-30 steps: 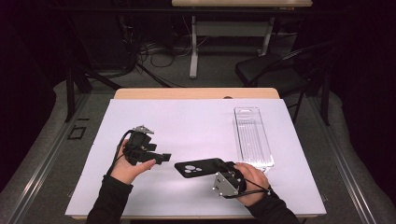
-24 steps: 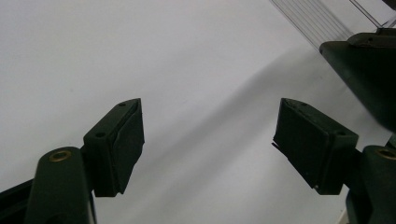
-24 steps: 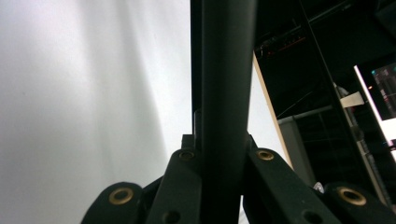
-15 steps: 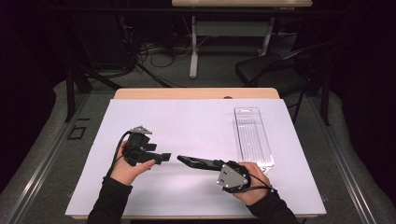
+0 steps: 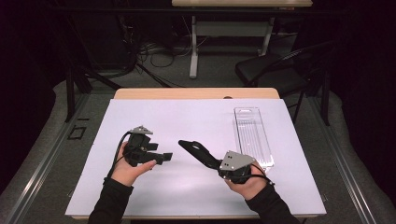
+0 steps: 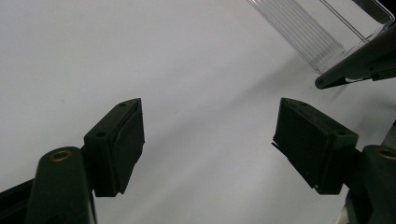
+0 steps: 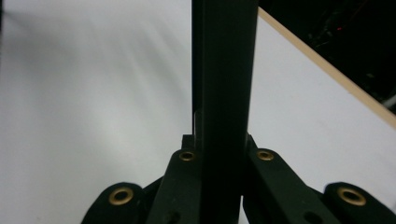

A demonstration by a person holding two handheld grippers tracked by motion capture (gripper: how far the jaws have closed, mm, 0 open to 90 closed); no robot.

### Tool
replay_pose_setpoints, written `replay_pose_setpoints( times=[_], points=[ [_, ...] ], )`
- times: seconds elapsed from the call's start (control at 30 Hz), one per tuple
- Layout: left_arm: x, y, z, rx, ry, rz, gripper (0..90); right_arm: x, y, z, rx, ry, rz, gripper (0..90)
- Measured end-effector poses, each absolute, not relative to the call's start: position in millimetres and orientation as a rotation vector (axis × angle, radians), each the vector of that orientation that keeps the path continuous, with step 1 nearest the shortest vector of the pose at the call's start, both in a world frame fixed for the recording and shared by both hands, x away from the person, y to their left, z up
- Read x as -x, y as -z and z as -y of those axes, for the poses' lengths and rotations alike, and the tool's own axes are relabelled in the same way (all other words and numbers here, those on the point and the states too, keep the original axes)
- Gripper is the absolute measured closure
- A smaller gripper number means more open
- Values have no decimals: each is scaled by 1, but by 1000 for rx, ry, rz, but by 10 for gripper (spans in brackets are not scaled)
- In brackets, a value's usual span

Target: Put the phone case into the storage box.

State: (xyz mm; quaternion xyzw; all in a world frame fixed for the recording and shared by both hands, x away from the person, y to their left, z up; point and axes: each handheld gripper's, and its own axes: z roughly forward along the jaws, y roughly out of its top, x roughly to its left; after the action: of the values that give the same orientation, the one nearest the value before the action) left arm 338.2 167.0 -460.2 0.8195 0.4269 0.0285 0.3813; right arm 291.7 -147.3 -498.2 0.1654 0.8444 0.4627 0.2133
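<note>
My right gripper (image 5: 215,162) is at the front right of the white sheet, shut on a flat black piece (image 5: 196,150) that points left and away, toward the middle. In the right gripper view this black piece (image 7: 224,70) rises edge-on between the closed jaws of my right gripper (image 7: 219,140). My left gripper (image 5: 164,157) is held at the front left, pointing right, with its jaws wide apart. In the left gripper view nothing lies between the pads of my left gripper (image 6: 208,140), and the black piece's tip (image 6: 355,63) shows at the upper right.
A long clear plastic tray (image 5: 252,133) lies on the right side of the white sheet (image 5: 187,116); its ribbed end (image 6: 317,28) is in the left gripper view. A strip of the wooden table edge (image 5: 196,93) runs along the back. A black chair (image 5: 275,74) stands beyond it.
The right hand has rolled, turning the black piece from lying flat to standing on edge, and its tip has swung away from me. The left gripper has stayed put.
</note>
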Motion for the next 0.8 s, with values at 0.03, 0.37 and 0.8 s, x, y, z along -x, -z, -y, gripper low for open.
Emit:
replay_pose_setpoints(
  times=[0.03, 0.37, 0.8],
  points=[
    [-338, 460, -167, -2089, -74, -1090, 244, -293, 498, 147, -472, -1305, -2354, 877],
    [-335, 459, -165, -2095, -119, -1065, 266, -307, 496, 145, -608, -1476, -2435, 877],
    [-333, 458, -163, -2077, -99, -1032, 356, -306, 502, 145, -665, -1598, -2487, 877]
  ],
)
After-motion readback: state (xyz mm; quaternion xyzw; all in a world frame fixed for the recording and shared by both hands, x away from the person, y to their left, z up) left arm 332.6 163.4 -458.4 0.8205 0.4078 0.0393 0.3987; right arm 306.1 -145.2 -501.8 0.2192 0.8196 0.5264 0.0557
